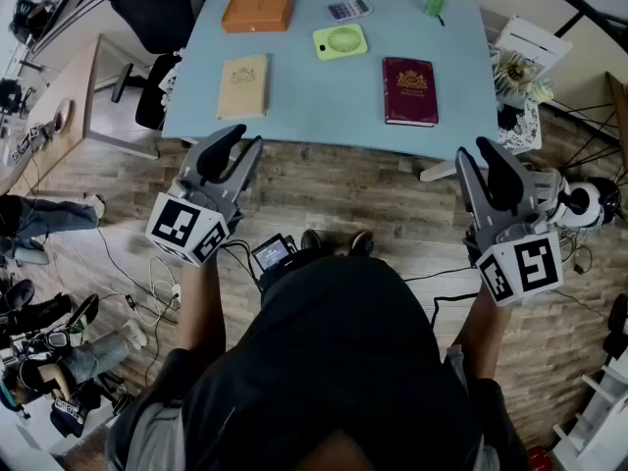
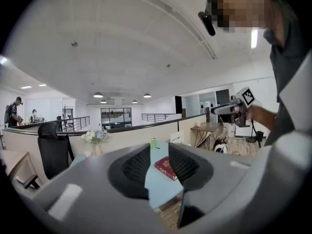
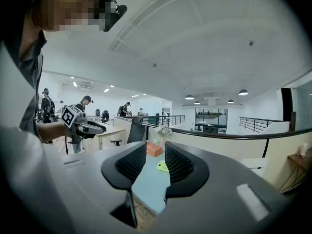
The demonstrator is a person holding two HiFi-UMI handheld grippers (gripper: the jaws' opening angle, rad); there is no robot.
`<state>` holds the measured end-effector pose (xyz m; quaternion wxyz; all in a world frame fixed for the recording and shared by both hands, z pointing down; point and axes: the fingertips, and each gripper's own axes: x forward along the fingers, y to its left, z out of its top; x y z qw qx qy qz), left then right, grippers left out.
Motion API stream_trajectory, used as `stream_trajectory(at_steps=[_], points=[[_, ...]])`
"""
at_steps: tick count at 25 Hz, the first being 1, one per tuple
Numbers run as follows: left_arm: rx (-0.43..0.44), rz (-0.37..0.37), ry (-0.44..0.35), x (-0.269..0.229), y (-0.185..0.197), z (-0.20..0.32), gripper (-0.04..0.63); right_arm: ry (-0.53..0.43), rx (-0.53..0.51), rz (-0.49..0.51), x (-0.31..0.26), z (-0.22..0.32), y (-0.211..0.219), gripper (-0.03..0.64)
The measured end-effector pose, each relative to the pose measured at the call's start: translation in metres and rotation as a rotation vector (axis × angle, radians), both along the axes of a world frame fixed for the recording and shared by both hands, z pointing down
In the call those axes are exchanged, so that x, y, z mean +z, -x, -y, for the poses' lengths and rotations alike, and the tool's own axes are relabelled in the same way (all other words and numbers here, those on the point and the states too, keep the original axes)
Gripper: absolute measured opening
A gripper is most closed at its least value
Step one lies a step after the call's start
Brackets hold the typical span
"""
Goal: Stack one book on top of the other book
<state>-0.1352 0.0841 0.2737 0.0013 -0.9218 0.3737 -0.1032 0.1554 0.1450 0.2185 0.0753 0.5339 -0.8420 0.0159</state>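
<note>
Two books lie flat and apart on the light blue table (image 1: 324,96): a tan book (image 1: 242,86) at the left and a dark red book (image 1: 409,90) at the right. Both grippers are held off the table's near edge, above the wooden floor. My left gripper (image 1: 243,137) is open, empty, and points toward the tan book. My right gripper (image 1: 474,150) is open, empty, and sits right of the red book. The left gripper view frames the red book (image 2: 165,167) between the pads (image 2: 138,165) of the left gripper (image 2: 159,165). Nothing is held by the right gripper (image 3: 156,162).
An orange box (image 1: 257,13), a green round-grilled gadget (image 1: 340,41), a calculator (image 1: 348,9) and a green can (image 1: 435,1) occupy the table's far half. A black office chair (image 1: 152,8) stands at the left corner; flowers on a white stand (image 1: 515,72) at the right. Cables litter the floor.
</note>
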Motion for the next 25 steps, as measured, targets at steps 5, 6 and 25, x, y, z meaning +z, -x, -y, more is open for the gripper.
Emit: stream_trajectory(at_steps=[5, 6, 25], points=[[-0.006, -0.023, 0.006, 0.0, 0.031, 0.002, 0.167, 0.01, 0.013, -0.013, 0.0, 0.0, 0.026, 0.121], [-0.002, -0.025, 0.008, 0.001, 0.036, 0.002, 0.167, 0.01, 0.019, -0.015, -0.001, 0.0, 0.032, 0.121], [0.061, -0.068, 0.024, 0.018, 0.13, 0.016, 0.167, 0.016, 0.101, 0.002, -0.004, 0.002, 0.13, 0.118]])
